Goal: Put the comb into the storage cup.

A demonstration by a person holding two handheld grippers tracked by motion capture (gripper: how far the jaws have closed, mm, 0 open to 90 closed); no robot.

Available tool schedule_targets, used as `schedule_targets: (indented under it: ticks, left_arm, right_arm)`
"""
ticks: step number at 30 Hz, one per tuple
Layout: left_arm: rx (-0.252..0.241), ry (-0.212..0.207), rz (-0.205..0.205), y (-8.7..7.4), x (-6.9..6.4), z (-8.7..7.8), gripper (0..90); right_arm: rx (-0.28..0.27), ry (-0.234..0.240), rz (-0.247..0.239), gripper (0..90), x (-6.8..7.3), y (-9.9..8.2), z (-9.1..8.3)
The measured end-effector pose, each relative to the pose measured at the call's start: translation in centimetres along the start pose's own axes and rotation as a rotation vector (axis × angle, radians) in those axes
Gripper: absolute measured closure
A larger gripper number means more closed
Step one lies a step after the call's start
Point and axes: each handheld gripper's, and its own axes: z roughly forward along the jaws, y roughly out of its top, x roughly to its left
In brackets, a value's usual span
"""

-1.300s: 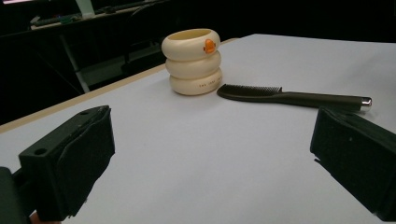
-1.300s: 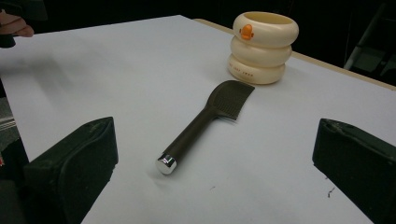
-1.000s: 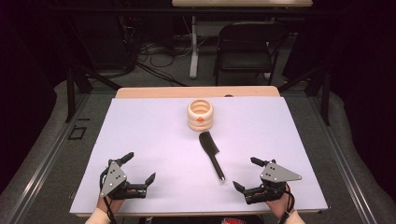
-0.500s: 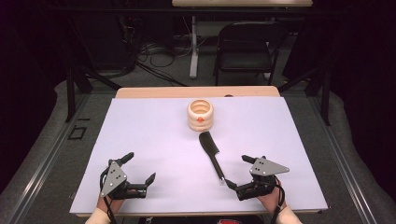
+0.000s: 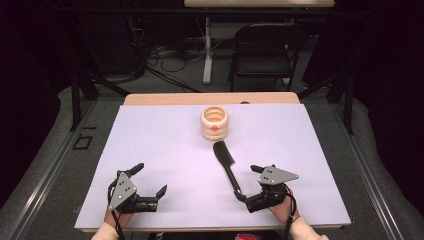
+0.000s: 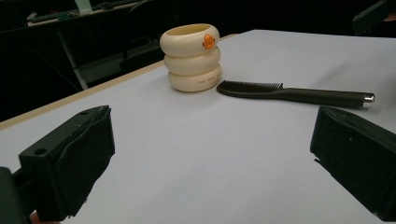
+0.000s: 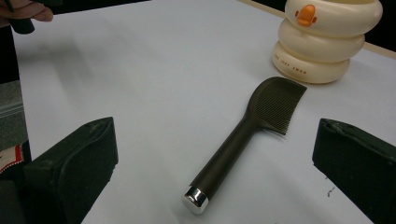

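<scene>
Slid leftward since earlier: right gripper [image 5: 246, 182], now closing on the comb [image 5: 226, 165]. Dark, slim, silver-capped handle, lying flat at 6 o'clock from the cream pot [image 5: 214, 124]. Jaws wide apart, straddling the handle end, touching nothing. Left gripper [image 5: 150, 178] likewise spread, empty.

Bright tabletop; dark surroundings; soft shadows

Tabletop [image 5: 150, 150]: white sheet over pale wood, wood edge at far side.
Floor [image 5: 165, 82]: grey carpet, cables [image 5: 165, 55] trailing.
Furniture: black folding chair [image 5: 265, 47] beyond the tabletop; white post [image 5: 207, 50].
Light: dim room, dark surrounds.
</scene>
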Motion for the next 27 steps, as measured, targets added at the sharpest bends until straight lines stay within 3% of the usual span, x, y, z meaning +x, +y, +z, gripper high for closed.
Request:
schedule_targets:
  ticks: [27]
  left_arm:
    - [0.003, -0.001, 0.010, 0.0, -0.1, -0.2, 0.0]
  right_arm:
    - [0.060, 0.064, 0.007, 0.0, 0.6, 0.3, 3.2]
